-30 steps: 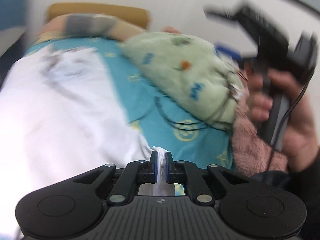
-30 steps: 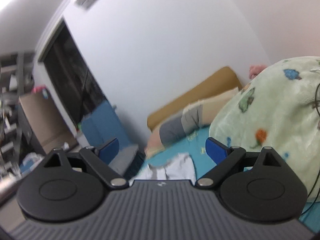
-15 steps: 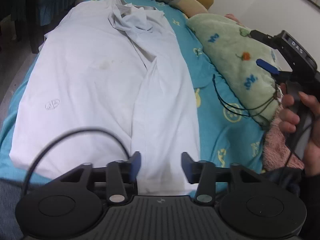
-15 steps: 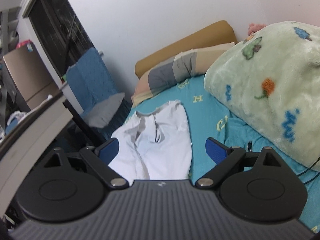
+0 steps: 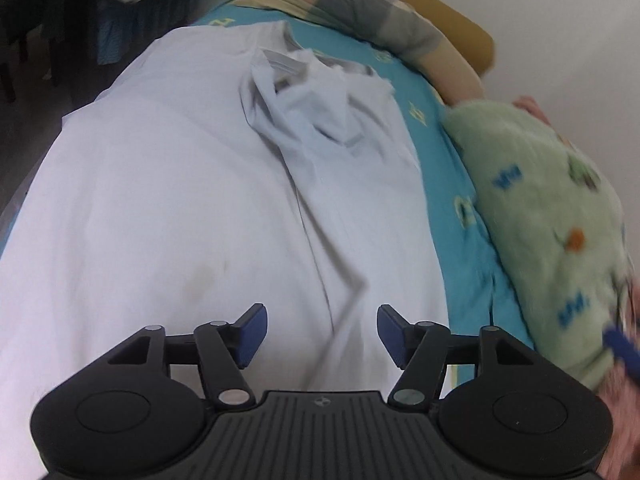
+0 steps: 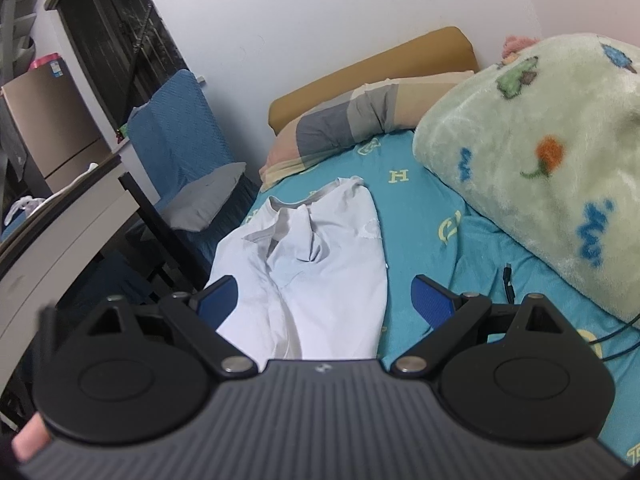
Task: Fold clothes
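Observation:
A white T-shirt (image 5: 192, 208) lies lengthwise on the teal bed sheet (image 5: 444, 176), collar at the far end, with its right side folded over the middle and a bunched sleeve near the collar. It also shows in the right wrist view (image 6: 320, 276). My left gripper (image 5: 319, 334) is open and empty, just above the shirt's near part. My right gripper (image 6: 326, 298) is open and empty, held above the shirt's near part, facing the collar.
A green fleece blanket (image 5: 552, 216) is heaped on the bed's right side, also in the right wrist view (image 6: 540, 160). A striped pillow (image 6: 360, 116) and tan headboard (image 6: 380, 60) are at the far end. A black cable (image 6: 510, 280) lies on the sheet. A blue chair (image 6: 180, 136) and a desk (image 6: 60, 240) stand left.
My left gripper let go of the white shirt's edge, opened wide and moved forward over the shirt. My right gripper tilted down toward the bed, still open.

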Motion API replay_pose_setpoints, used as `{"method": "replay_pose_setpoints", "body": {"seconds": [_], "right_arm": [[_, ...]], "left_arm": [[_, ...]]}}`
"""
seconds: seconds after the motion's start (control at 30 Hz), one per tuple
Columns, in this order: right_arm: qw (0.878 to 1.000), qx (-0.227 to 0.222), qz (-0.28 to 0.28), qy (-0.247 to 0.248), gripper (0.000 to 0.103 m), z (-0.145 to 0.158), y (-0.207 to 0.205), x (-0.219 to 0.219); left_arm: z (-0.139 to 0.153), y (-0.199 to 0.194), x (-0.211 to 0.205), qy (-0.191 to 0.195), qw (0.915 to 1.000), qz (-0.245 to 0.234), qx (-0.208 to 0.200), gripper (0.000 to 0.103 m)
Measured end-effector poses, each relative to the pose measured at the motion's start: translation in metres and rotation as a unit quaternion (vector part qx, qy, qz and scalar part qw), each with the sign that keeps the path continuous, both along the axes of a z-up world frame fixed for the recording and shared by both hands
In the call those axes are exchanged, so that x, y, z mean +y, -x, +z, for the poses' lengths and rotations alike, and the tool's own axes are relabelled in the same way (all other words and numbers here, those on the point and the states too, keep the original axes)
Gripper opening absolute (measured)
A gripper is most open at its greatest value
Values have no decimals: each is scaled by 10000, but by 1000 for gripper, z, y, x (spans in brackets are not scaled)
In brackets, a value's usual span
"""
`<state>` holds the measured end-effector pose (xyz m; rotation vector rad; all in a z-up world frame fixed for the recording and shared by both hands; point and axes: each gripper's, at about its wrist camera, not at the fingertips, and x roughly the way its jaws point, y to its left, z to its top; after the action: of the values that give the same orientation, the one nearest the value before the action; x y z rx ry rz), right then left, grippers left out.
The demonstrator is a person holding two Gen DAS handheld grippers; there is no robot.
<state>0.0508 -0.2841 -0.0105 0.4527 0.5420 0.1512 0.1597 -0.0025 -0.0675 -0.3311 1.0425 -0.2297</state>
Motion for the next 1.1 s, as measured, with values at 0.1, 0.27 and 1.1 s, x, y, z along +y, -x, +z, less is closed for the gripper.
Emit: {"method": "replay_pose_setpoints", "body": {"seconds": [0.1, 0.27, 1.1], "right_arm": [[9999, 99, -42, 11, 95, -9, -6, 3], [9996, 230, -132, -87, 95, -23, -27, 6], [9992, 346, -167, -47, 95, -76, -93, 12]], "left_arm": [[-7, -43, -2, -373, 9979, 273, -448, 71], [-33, -108, 1, -799, 9911, 549, -914, 76], [-42, -111, 8, -1150, 9894, 225, -862, 52]]}}
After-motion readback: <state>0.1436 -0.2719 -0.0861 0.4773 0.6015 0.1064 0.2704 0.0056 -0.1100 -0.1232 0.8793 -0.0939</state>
